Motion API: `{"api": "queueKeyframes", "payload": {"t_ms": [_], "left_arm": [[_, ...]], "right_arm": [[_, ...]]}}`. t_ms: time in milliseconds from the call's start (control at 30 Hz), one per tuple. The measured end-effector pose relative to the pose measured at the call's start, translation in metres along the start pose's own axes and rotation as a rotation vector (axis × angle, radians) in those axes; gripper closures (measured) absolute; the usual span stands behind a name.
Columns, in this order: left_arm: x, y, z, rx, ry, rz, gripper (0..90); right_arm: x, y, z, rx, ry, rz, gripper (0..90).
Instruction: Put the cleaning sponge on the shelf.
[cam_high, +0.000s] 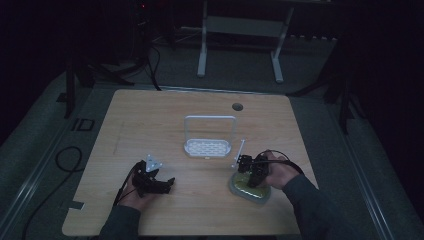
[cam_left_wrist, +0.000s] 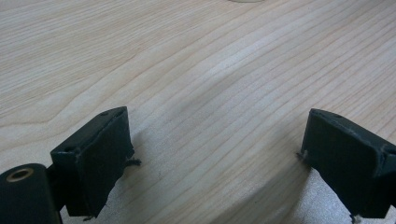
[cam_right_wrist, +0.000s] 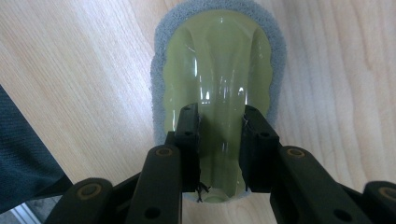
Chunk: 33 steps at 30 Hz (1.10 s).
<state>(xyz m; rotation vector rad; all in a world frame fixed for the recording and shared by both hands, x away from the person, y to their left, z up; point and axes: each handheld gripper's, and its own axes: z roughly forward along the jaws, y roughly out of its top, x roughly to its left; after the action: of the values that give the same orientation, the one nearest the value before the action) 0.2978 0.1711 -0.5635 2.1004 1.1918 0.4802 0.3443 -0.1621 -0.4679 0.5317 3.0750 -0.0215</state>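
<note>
Overhead, pale wooden table (cam_high: 150, 115) amid dim grey-floored room.

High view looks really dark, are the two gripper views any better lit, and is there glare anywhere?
High view: dim, surroundings nearly black. Left gripper view: bright, with soft shadows on the table. Right gripper view: bright, with white glare streaks on the scrubber's glossy yellow-green top.

The middle of the table (cam_high: 150, 125) is bare wood with lots of room to move, but a white rack (cam_high: 209, 136) stands up at 12 o'clock, and a thin white stick (cam_high: 239, 152) lies just beside it at 3 o'clock.
</note>
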Motion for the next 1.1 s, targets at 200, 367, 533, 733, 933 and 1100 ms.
{"api": "queueKeyframes", "payload": {"t_ms": [200, 367, 533, 733, 933, 1100], "left_arm": [[0.000, 0.000, 0.000, 0.000, 0.000, 0.000, 8.5], [0.000, 0.000, 0.000, 0.000, 0.000, -0.001, 8.5], [0.000, 0.000, 0.000, 0.000, 0.000, 0.001, 8.5], [0.000, 0.000, 0.000, 0.000, 0.001, 0.000, 8.5], [0.000, 0.000, 0.000, -0.001, 0.001, 0.000, 8.5], [0.000, 0.000, 0.000, -0.001, 0.001, -0.001, 8.5]], "right_arm": [[-0.001, 0.007, -0.005, -0.013, -0.023, -0.021, 71.5], [-0.001, 0.014, -0.010, -0.035, -0.048, -0.045, 71.6], [-0.001, 0.023, -0.012, -0.050, -0.058, -0.069, 71.6], [0.000, 0.034, -0.015, -0.058, -0.091, -0.091, 71.6], [0.001, 0.045, -0.020, -0.080, -0.124, -0.107, 71.6], [-0.002, 0.052, -0.023, -0.078, -0.137, -0.122, 71.6]]}}
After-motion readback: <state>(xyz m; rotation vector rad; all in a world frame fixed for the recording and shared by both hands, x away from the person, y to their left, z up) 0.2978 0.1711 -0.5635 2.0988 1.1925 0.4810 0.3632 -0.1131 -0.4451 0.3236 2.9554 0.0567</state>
